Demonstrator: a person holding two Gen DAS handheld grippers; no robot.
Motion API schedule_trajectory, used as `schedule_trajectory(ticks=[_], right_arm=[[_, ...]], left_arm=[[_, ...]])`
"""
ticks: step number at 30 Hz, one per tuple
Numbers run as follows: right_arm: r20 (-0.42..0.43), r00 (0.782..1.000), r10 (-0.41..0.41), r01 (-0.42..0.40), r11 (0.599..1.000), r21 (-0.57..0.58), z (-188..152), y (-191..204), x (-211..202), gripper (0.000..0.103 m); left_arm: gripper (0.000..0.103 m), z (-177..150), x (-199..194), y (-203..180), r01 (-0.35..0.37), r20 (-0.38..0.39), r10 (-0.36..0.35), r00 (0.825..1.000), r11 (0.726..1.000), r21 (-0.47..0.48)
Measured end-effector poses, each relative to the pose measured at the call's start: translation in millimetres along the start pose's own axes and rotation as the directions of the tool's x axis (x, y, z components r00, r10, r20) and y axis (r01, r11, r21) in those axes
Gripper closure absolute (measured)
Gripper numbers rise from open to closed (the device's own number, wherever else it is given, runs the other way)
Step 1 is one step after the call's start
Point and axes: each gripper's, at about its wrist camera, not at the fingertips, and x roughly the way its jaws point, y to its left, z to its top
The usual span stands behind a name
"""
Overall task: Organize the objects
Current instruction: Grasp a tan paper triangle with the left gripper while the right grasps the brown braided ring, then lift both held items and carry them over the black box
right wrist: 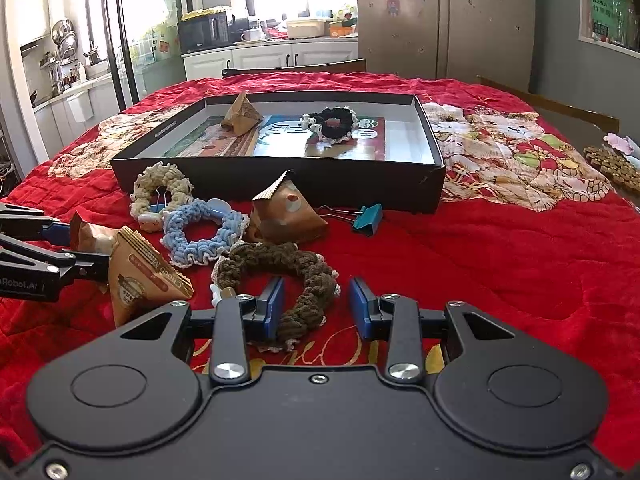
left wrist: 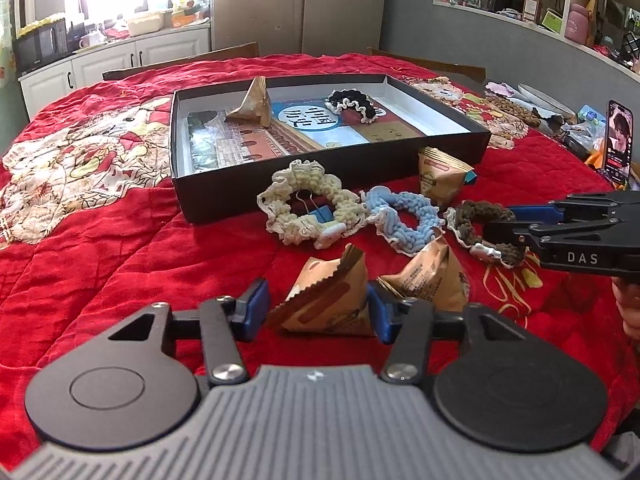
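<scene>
Left gripper (left wrist: 318,312) is sitting open around a brown packet (left wrist: 326,300), short of the box (left wrist: 280,192); right gripper (right wrist: 316,308), also open, is straddling the brown scrunchie (right wrist: 280,276) nearby.

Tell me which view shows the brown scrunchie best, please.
The right wrist view: the brown scrunchie lies close and nearly whole, partly between the open fingers of the right gripper. In the left wrist view the brown scrunchie is small, at the side, partly hidden behind the right gripper.
</scene>
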Motion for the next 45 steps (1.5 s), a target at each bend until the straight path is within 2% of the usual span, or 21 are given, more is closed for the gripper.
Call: schedule_trajectory(ticks=[8, 13, 45], right_arm=[[0.007, 1.0, 0.005, -0.004, 1.0, -0.028, -2, 4, 1, 0.085], [0.012, 1.0, 0.0, 0.0, 0.998, -0.066, -3, 10, 0, 0.09], [0.098, 0.995, 0.019, -0.009, 0.995, -0.102, 9, 13, -33, 0.091]], left_arm=[[0.058, 0, -1, 0, -0.001, 0.002, 0.001, 1.0, 1.0, 0.003], [0.06, 1, -2, -1, 0.002, 0.004, -0.002, 1.0, 1.0, 0.006], [0.06, 7, -15, -3, 0.005, 0.038, -0.005, 0.999, 1.0, 0.015]])
